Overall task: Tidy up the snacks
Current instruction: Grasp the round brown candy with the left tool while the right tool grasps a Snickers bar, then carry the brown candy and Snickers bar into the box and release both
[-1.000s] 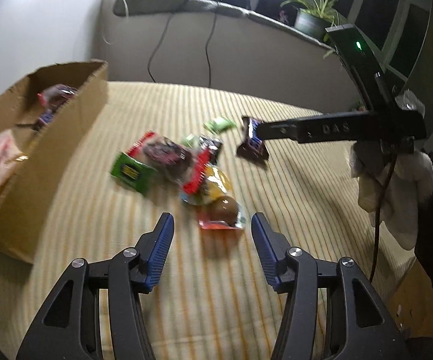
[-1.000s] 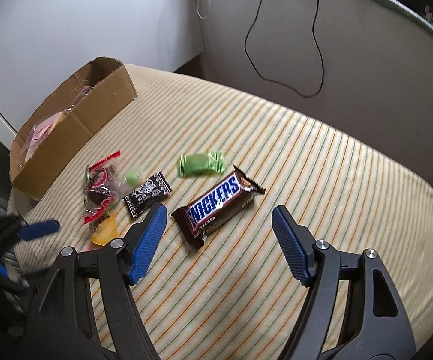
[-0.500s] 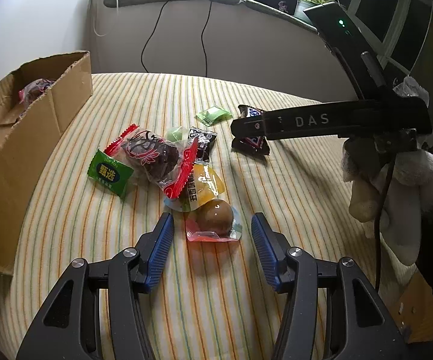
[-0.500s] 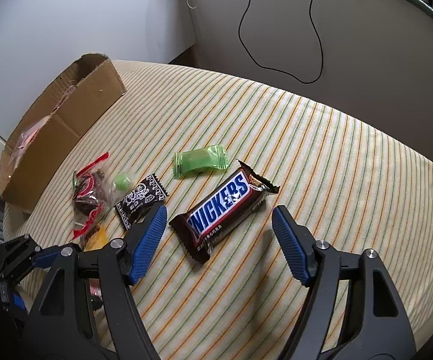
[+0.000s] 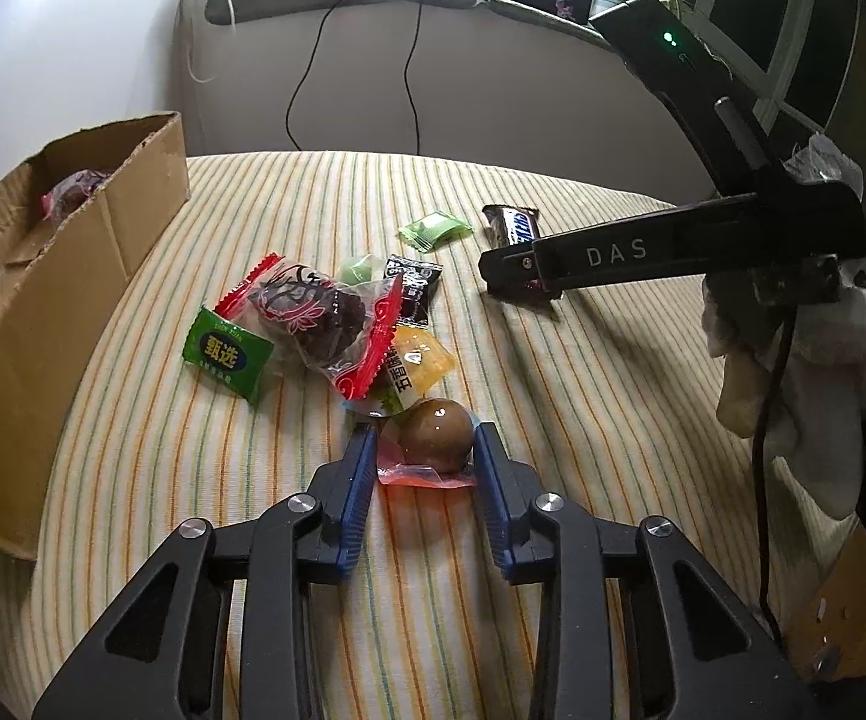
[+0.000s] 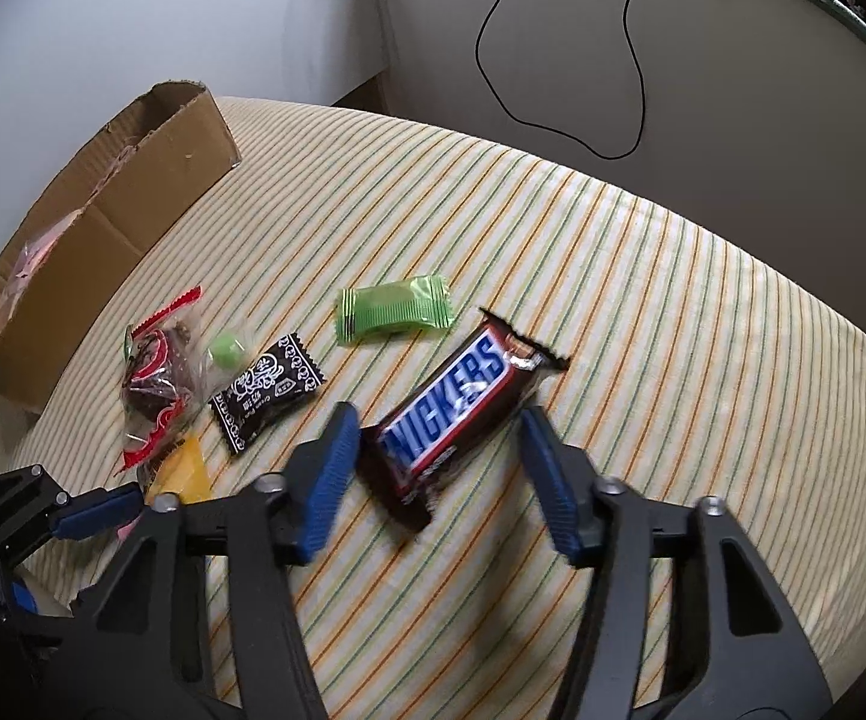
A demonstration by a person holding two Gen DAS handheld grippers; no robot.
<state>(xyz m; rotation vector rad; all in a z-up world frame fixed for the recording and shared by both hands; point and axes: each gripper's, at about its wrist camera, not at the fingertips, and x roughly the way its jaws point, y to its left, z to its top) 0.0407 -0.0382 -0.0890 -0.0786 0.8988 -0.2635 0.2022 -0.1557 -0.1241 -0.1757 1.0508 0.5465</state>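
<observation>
A: Entry, both tools down on the striped cloth [image 6: 643, 276]. My left gripper [image 5: 426, 468] has just been closing, with the packed brown egg [image 5: 436, 435] between the jaws. The blue pads [image 5: 357, 480] sit at either side of its clear wrapper and look to be touching it, so I read this as a grip just made, not yet lifted.

B: And the right?

A: My right gripper [image 6: 439, 462] has also just been closing, around the near end of the Snickers bar [image 6: 457, 414]. The left pad seems to touch the wrapper; a gap shows at the right pad. Jaws still apart, nothing held.

B: Why straddle it across the width?

A: The bar lies at a slant, long and flat, so the narrow way is the only span that fits. The egg is round and slick under film; I judge it could squirt out if the pads land off-centre.

B: Where does it all go?

A: Into the cardboard box [image 5: 78, 276], I take it. It is open-topped with torn, corrugated edges, at the left of the cloth, and some packets are in it already. Loose on the cloth: a crinkly red-edged packet [image 5: 318, 318], a green sachet [image 5: 228, 354], a black sachet [image 6: 267, 390], a pale green sweet [image 6: 393, 306].
</observation>
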